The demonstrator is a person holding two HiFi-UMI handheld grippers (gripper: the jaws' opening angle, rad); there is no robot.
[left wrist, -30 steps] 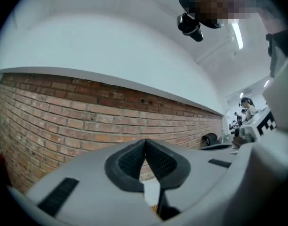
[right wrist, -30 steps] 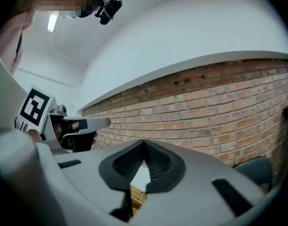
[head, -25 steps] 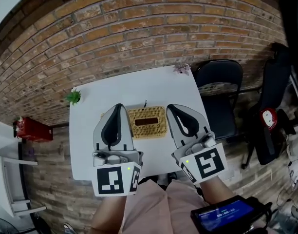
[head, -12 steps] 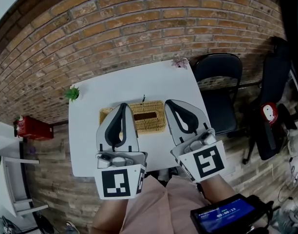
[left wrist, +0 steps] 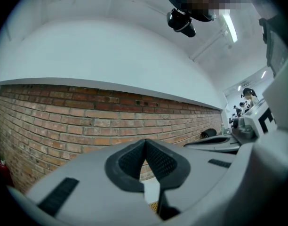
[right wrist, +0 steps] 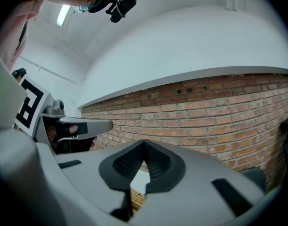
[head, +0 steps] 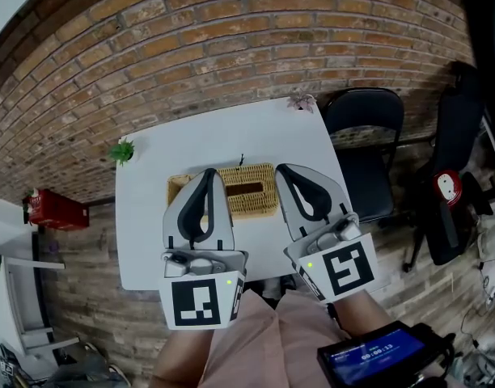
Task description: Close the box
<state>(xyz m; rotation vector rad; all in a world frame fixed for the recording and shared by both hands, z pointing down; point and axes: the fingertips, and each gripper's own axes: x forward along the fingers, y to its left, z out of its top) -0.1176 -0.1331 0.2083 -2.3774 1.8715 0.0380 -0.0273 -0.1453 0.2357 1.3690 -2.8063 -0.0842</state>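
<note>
1. A woven box (head: 260, 200) sits mid-way across the white table (head: 146, 217), long side toward you, with a dark slot showing in its top. Your two grippers hang over its near side.
2. Your left gripper (head: 207, 173) is clenched on nothing, its tips over the box's left half. Your right gripper (head: 281, 169) is likewise pressed together and empty, at the box's right end.
3. To close the box well, first find the lid or flap, probably along the far edge where a small dark tab (head: 242, 161) stands up. Bring both tips down level, one toward each end. Press evenly so the light wicker does not slide on the smooth top.
4. Hard to make out: whether the slot is an opening or a lid left ajar, and where any hinge runs. The left gripper covers part of the box, and both gripper views show mostly brick wall (left wrist: 64, 121), with only a sliver of wicker below the jaws.
</note>
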